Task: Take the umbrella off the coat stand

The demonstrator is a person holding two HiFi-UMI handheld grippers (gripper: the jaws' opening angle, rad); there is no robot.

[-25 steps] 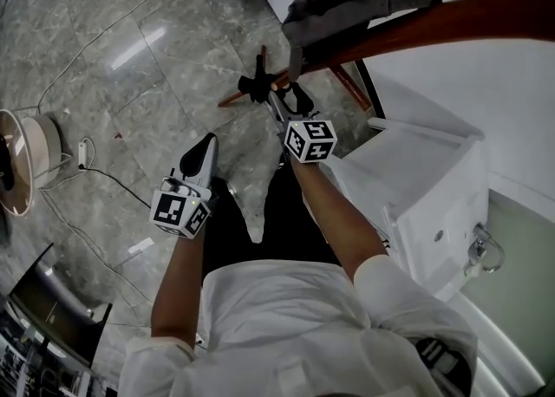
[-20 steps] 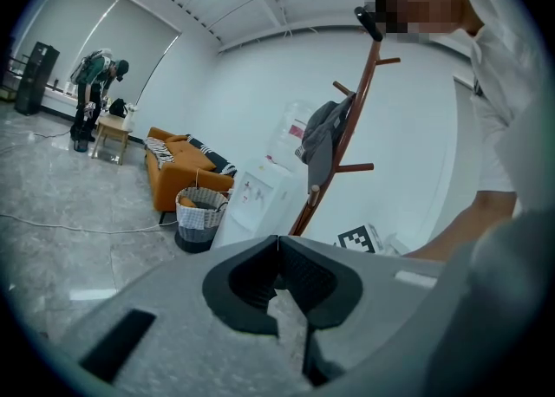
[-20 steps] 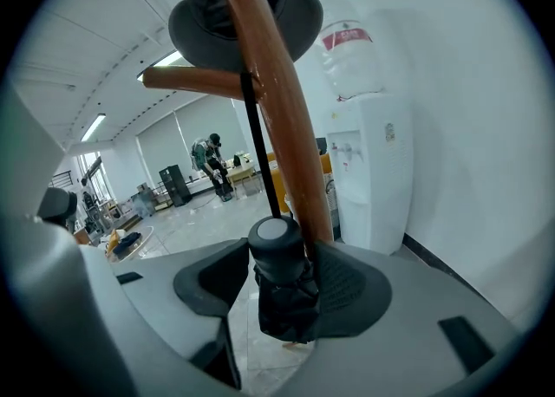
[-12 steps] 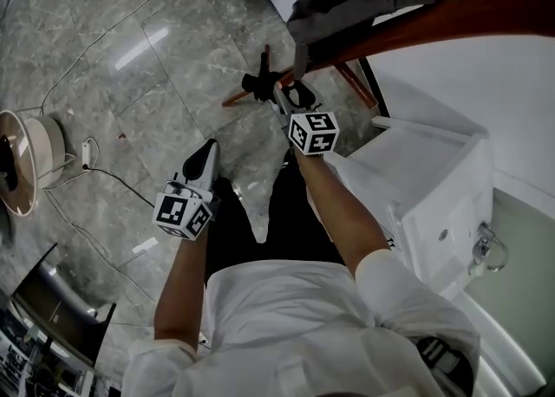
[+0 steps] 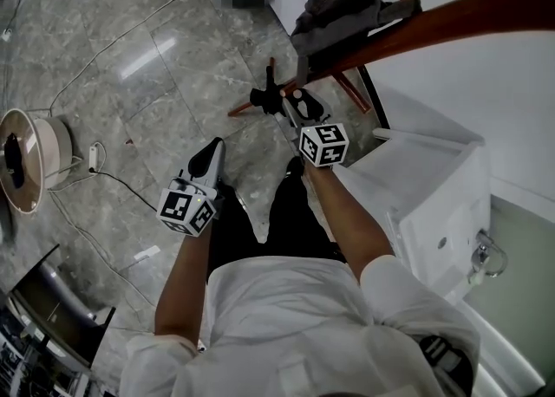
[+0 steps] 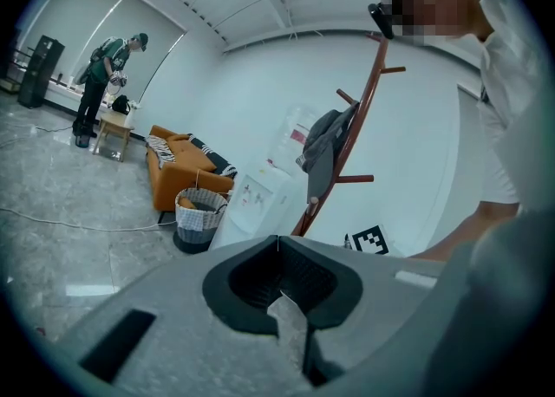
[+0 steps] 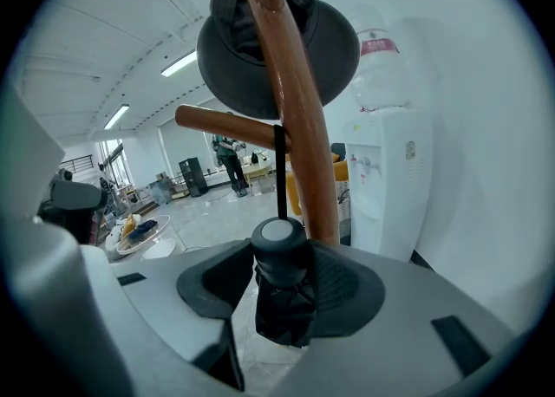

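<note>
- Pinching the folded black umbrella between the right gripper jaws, just under its round end cap; gripping high, probably for control of the loop.
- Hanging by a thin black strap from a peg of the coat stand, strap running up toward 12 o'clock; umbrella not yet coming off.
- Sitting at 12 o'clock over the peg, a grey hat; likely calling for lifting and sliding the loop outward, not yanking down.
- Holding the left gripper low at 8 o'clock of the right one, jaws pressed together on nothing; apparently not needed here.
</note>
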